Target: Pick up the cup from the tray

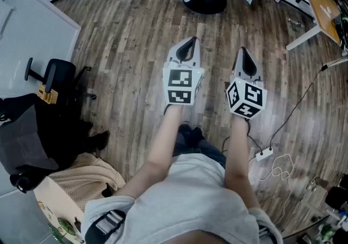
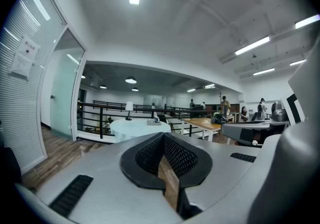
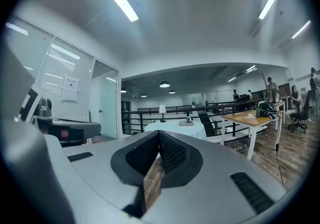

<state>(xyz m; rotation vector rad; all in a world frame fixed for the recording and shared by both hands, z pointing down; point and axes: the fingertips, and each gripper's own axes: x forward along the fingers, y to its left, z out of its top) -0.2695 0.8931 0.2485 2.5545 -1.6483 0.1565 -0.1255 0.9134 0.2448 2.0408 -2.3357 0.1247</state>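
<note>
Person is standing on a wooden plank floor, holding both grippers out in front, side by side and clear of each other. The left gripper is pointing forward and very slightly down; its jaws are pressing fully together, the black mesh pads meeting at the tips and gripping nothing. The right gripper is pointing level, with its jaws likewise sitting closed tight and empty. A round surface draped in pale cloth is standing well ahead of both grippers, in front of a black railing; the head view is catching only its near edge at the top of the frame. A flat tray is lying on that surface, near a small table lamp. A small item is sitting on the tray, likely the cup, though it is showing too small to confirm. Neither gripper is reaching anywhere near it. A black office chair is sitting off to the left, a wooden desk is standing at far right, and a white power strip is lying on the floor by the person's right side.
</note>
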